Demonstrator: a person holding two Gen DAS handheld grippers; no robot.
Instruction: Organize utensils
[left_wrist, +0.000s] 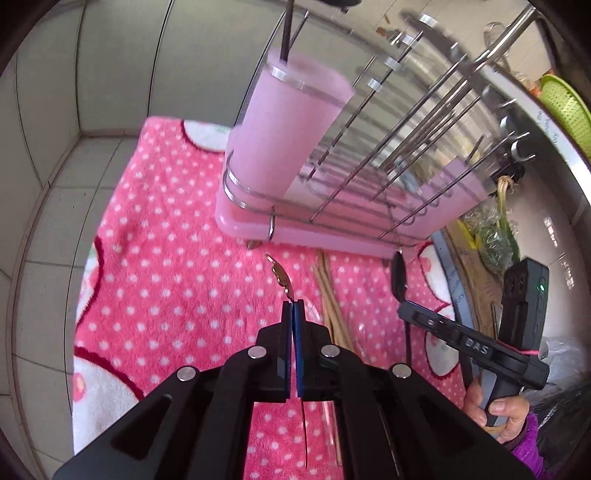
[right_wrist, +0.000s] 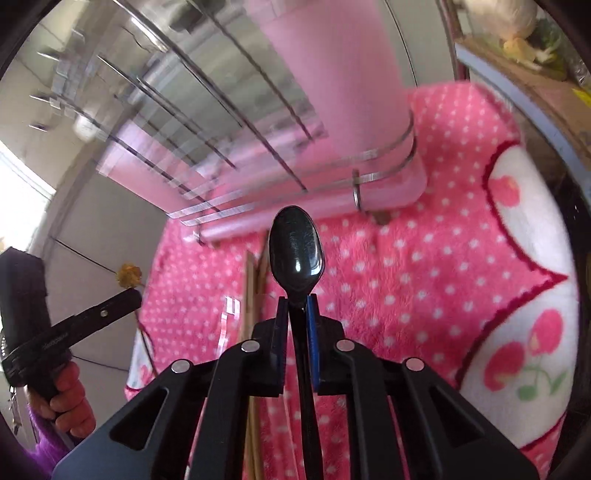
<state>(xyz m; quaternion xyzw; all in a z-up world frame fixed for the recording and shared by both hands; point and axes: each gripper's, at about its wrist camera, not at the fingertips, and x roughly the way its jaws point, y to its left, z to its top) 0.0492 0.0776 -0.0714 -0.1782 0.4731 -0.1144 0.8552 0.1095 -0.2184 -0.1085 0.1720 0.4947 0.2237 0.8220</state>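
Pink fleece towel with white polka dots and cherry prints (left_wrist: 177, 280) covers the counter; likely laid as a soft, non-slip work surface.

Chrome wire dish rack on a pink plastic drip tray (left_wrist: 369, 155) stands at the towel's far side. Its tall pink plastic utensil cup (left_wrist: 291, 122) sits in a wire ring at the rack's corner, with one dark handle already upright inside. Judged the destination for the loose utensils.

Pale wooden chopsticks (left_wrist: 330, 295) lie flat on the towel in front of the rack, untouched.

Right claw (right_wrist: 297, 306) is closed on the black glossy plastic spoon (right_wrist: 295, 251), gripped at the neck, bowl forward, off the towel and aimed at the rack base. The grip keeps the bowl clear for insertion.

Left claw (left_wrist: 293, 306) is clamped on the thin gold-coloured metal utensil with an ornate end (left_wrist: 281, 277), ornate tip forward and lifted above the towel.

Writing: "DAS" on the right claw's body, seen from the left wrist view; the rest is illegible.
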